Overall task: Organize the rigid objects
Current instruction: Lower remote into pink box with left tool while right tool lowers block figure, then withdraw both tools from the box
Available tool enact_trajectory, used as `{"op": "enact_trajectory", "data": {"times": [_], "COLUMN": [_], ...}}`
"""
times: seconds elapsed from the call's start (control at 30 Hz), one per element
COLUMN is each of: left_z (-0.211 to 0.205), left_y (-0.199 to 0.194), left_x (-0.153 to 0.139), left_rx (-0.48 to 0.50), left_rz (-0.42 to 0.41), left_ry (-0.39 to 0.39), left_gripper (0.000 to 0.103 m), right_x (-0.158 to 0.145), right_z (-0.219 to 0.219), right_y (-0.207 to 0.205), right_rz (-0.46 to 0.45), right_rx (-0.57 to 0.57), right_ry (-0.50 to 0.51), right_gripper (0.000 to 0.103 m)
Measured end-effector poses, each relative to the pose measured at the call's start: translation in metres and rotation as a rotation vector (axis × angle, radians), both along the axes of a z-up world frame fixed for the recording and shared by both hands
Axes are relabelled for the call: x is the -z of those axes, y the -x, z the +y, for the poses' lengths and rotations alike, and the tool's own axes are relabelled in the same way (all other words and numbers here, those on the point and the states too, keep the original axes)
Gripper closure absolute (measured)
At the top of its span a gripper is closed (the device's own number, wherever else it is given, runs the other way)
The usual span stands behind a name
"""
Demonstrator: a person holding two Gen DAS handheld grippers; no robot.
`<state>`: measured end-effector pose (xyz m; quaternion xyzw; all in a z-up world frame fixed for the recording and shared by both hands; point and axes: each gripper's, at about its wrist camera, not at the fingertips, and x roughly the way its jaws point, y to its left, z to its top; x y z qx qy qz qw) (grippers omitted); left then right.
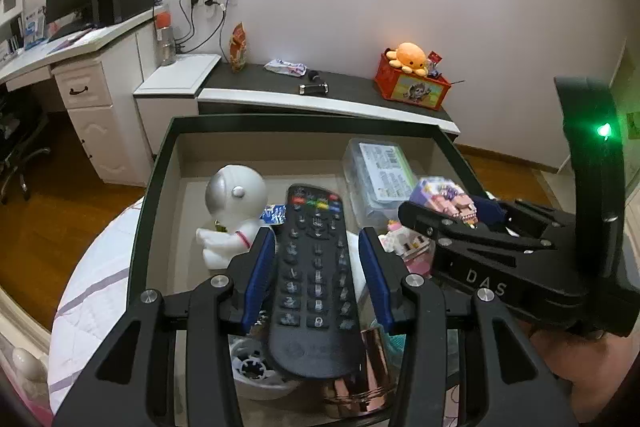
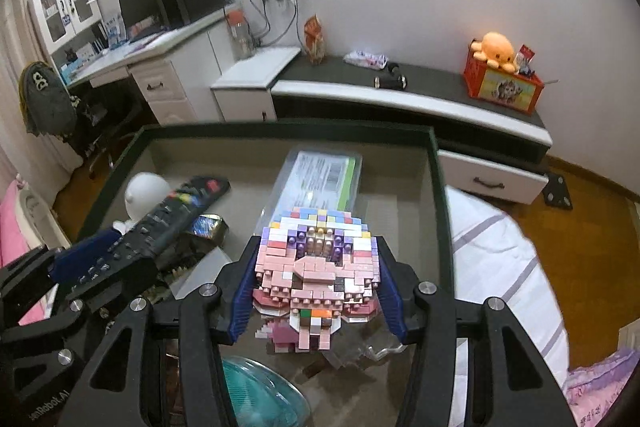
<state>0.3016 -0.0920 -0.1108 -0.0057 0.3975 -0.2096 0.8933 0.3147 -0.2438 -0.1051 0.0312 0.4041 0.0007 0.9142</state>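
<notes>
Black slab-shaped remote control (image 1: 314,279), studded with rubbery keys, clamped in left claw (image 1: 316,267); right claw (image 2: 316,285) grips knobbly pastel brick figure (image 2: 316,267) above dark-rimmed rectangular tray (image 2: 438,187).

Black remote control (image 1: 316,267) was clamped lengthwise between blue pads, button face up, tilted over the dark-rimmed box (image 1: 304,123). Pink-and-lilac brick figure (image 2: 318,271) was gripped at both sides, also above the box (image 2: 438,187), right of the remote (image 2: 160,227).
</notes>
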Motion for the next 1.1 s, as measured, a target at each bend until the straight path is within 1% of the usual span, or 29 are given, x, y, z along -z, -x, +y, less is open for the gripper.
{"op": "enact_trajectory", "data": {"times": [0.03,0.07,0.1,0.13,0.17,0.2,0.27,0.33,0.47,0.57,0.67,0.7,0.8,0.9,1.1], "left_z": [0.001,0.003,0.006,0.009,0.011,0.015,0.020,0.026,0.035,0.044,0.056,0.059,0.070,0.081,0.098], "left_y": [0.001,0.002,0.005,0.007,0.009,0.014,0.020,0.031,0.053,0.072,0.093,0.098,0.130,0.161,0.220], "left_x": [0.000,-0.001,-0.003,-0.005,-0.007,-0.011,-0.017,-0.026,-0.045,-0.060,-0.077,-0.081,-0.100,-0.115,-0.136], "left_rx": [-0.003,-0.009,-0.027,-0.036,-0.042,-0.053,-0.059,-0.063,-0.078,-0.104,-0.129,-0.135,-0.161,-0.166,-0.175], "left_rz": [-0.001,-0.004,-0.019,-0.029,-0.039,-0.048,-0.057,-0.077,-0.124,-0.155,-0.192,-0.201,-0.247,-0.285,-0.348], "left_ry": [0.001,0.000,-0.005,-0.001,0.008,0.018,0.030,0.038,0.018,0.007,-0.001,-0.003,-0.014,-0.005,0.007], "left_gripper": [0.052,0.039,0.031,0.020,0.015,0.013,0.004,0.001,0.000,0.000,0.000,0.000,0.000,0.000,0.000], "right_x": [0.002,0.004,0.002,0.001,-0.002,-0.006,-0.009,-0.011,-0.021,-0.034,-0.052,-0.059,-0.079,-0.096,-0.115], "right_z": [0.000,-0.001,-0.002,-0.003,-0.004,-0.003,-0.002,0.000,0.002,0.008,0.019,0.022,0.032,0.042,0.051], "right_y": [0.000,0.001,0.004,0.006,0.008,0.011,0.014,0.019,0.035,0.051,0.076,0.085,0.121,0.163,0.240], "right_rz": [0.006,0.010,0.002,-0.003,-0.009,-0.015,-0.012,-0.008,-0.029,-0.056,-0.101,-0.118,-0.182,-0.247,-0.341], "right_rx": [0.001,0.000,0.002,0.004,0.005,0.002,0.000,0.012,0.048,0.071,0.081,0.089,0.096,0.090,0.072], "right_ry": [0.000,-0.002,-0.014,-0.020,-0.027,-0.035,-0.036,-0.046,-0.067,-0.056,-0.034,-0.023,0.005,0.014,0.009], "right_gripper": [0.048,0.048,0.046,0.036,0.029,0.020,0.019,0.017,0.014,0.014,0.014,0.014,0.014,0.014,0.014]}}
